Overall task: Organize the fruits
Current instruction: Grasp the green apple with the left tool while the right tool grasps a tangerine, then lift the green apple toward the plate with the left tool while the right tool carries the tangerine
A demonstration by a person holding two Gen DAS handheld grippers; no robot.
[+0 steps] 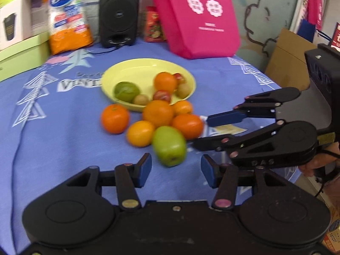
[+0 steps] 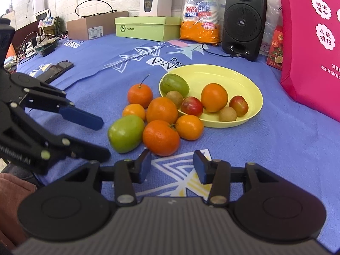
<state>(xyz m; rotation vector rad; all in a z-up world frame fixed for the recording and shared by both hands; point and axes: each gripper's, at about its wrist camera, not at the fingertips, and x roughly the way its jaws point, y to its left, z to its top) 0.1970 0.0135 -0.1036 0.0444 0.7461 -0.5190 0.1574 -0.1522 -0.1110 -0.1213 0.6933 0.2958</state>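
A yellow plate point(image 1: 148, 62) point(image 2: 255, 93) on the blue cloth holds a green fruit point(image 2: 174, 85), an orange point(image 2: 214, 97), two red fruits and two kiwis. In front of it several oranges point(image 1: 158, 113) point(image 2: 160, 137) and a green apple point(image 1: 169, 146) point(image 2: 125, 132) lie bunched on the cloth. My left gripper point(image 1: 176, 170) point(image 2: 103, 139) is open just short of the green apple, with nothing between its pads. From the right, my right gripper point(image 2: 172, 165) point(image 1: 201, 131) is open beside the nearest orange, holding nothing.
A black speaker point(image 1: 119, 12) point(image 2: 244, 21), a pink bag point(image 1: 197, 14) point(image 2: 312, 48), a pack of paper cups point(image 2: 199, 14) and a green box point(image 2: 148, 26) line the back. A dark flat device point(image 2: 59, 68) lies at the left. The table edge point(image 1: 274, 85) runs on the right.
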